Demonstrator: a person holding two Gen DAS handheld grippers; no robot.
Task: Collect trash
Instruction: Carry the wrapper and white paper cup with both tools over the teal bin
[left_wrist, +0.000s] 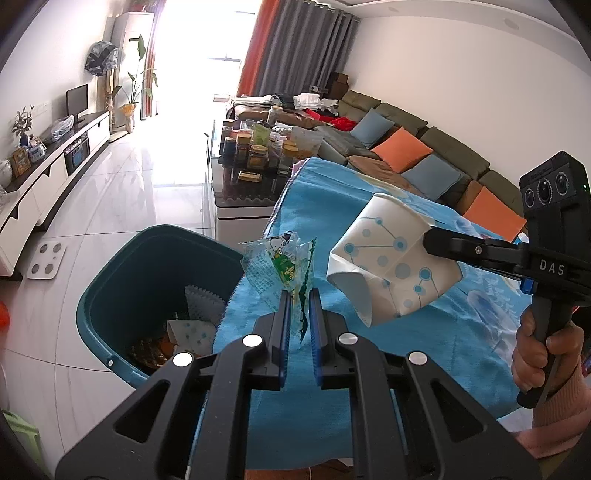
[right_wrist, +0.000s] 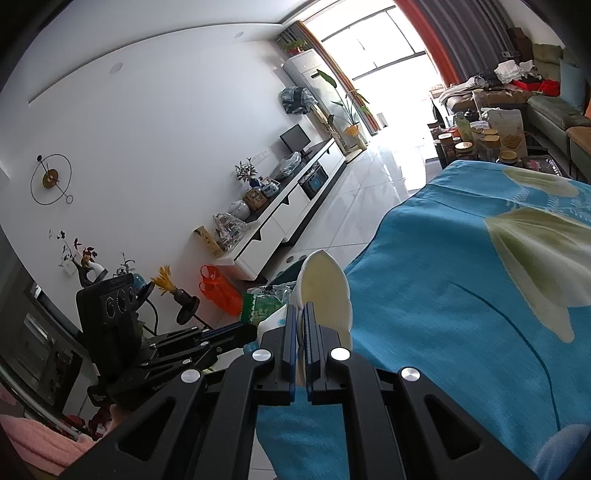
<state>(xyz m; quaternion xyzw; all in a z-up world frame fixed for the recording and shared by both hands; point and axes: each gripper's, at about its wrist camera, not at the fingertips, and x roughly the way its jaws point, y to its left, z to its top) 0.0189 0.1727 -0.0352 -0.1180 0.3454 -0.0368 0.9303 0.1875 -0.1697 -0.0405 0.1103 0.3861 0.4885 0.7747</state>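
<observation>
Left gripper (left_wrist: 299, 295) pinches a wrapper (left_wrist: 282, 264) at frame center, beside the bin (left_wrist: 110, 295); right gripper (right_wrist: 301, 314) clamps a cup (right_wrist: 327, 288), whose dotted outside only the left view shows.

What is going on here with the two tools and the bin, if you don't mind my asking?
A person is collecting trash with a handheld tool in each hand. The left tool is shut on a snack wrapper, and the right tool is shut on a crushed paper cup. Both are held above the blue cloth, near the teal bin, which already holds some rubbish.
</observation>
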